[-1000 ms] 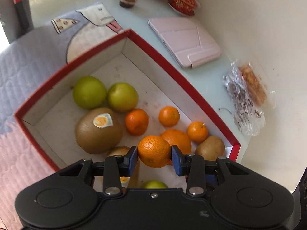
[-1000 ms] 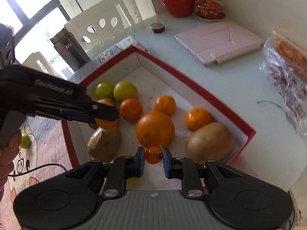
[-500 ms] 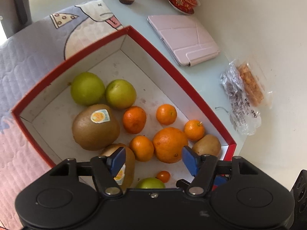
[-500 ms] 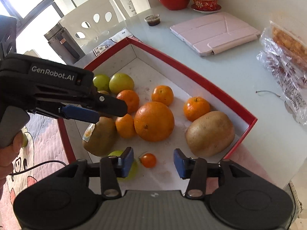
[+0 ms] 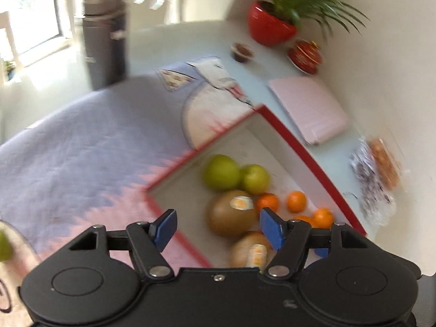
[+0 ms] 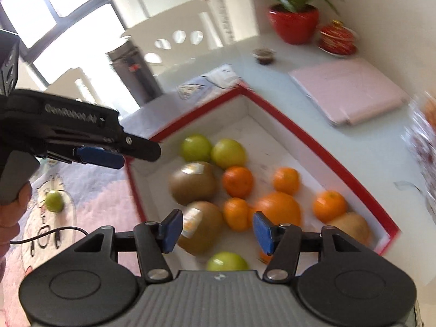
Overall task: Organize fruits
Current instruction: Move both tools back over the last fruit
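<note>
Both grippers empty above red-rimmed box (image 6: 321, 150) of fruit: left gripper (image 5: 218, 229) jaws spreading wide, right gripper (image 6: 215, 230) jaws spreading, nothing gripped.

A red-rimmed box (image 6: 321, 150) with a pale, off-white inside is showing two yellow-green fruits (image 6: 212, 150), brown kiwis (image 6: 193, 182) wearing white-and-orange stickers, and bright orange citrus (image 6: 278, 208). Beside it a quilted cloth (image 5: 81, 147) is fading from lavender into pink with a jagged edge and a white cartoon print, with one more green fruit (image 6: 54, 201) lying on it. Further back, a glossy red pot (image 6: 293, 23) is sprouting green leaves, near a red-and-gold patterned dish (image 6: 338, 39) and a pale pink folder (image 6: 348, 95).
</note>
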The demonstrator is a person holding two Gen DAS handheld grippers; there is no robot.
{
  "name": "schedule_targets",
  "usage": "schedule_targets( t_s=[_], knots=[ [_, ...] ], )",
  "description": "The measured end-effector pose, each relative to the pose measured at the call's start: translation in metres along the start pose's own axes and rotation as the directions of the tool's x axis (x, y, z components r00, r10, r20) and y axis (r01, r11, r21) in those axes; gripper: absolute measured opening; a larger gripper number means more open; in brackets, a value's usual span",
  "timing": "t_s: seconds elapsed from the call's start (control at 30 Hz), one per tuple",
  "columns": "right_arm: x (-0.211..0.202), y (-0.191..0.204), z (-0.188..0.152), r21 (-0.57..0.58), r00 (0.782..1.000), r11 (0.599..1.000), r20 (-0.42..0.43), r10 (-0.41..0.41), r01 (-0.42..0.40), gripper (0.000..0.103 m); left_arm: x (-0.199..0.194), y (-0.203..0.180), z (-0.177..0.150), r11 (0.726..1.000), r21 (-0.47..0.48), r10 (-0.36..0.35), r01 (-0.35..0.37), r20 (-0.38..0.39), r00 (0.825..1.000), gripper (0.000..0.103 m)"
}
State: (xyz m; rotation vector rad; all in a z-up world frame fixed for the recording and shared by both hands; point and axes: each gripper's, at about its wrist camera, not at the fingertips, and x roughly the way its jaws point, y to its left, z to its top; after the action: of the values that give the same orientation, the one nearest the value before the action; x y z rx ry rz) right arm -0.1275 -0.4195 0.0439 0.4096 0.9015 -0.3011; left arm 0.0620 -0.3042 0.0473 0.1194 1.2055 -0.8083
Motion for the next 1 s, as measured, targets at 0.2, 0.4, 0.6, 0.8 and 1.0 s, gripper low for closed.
schedule_targets(
  t_s=[0.2, 0.4, 0.6, 0.8, 1.0],
  knots=[
    [0.018, 0.056, 0.021, -0.141, 0.997, 0.987, -0.027, 0.068, -0.071, 0.060, -0.030, 0.054, 0.002, 0.994, -0.101, 0.054, -0.048, 0.052, 0.997, 0.080],
    [0.038, 0.111, 0.039, -0.266, 0.990, 0.954, -0.064, 0.124, -0.137, 0.062, -0.055, 0.111, -0.009, 0.973, -0.210, 0.119, -0.100, 0.080, 0.990, 0.080],
    [0.062, 0.167, 0.050, -0.368, 0.978, 0.907, -0.114, 0.175, -0.205, 0.063, -0.076, 0.169, -0.026, 0.935, -0.327, 0.177, -0.140, 0.087, 0.980, 0.080],
    [0.091, 0.226, 0.052, -0.465, 0.959, 0.841, -0.184, 0.214, -0.277, 0.063, -0.089, 0.232, -0.045, 0.882, -0.443, 0.221, -0.163, 0.081, 0.972, 0.080],
    [0.126, 0.278, 0.044, -0.535, 0.934, 0.770, -0.269, 0.234, -0.347, 0.063, -0.090, 0.300, -0.061, 0.792, -0.596, 0.214, -0.132, 0.069, 0.974, 0.080]
  ],
)
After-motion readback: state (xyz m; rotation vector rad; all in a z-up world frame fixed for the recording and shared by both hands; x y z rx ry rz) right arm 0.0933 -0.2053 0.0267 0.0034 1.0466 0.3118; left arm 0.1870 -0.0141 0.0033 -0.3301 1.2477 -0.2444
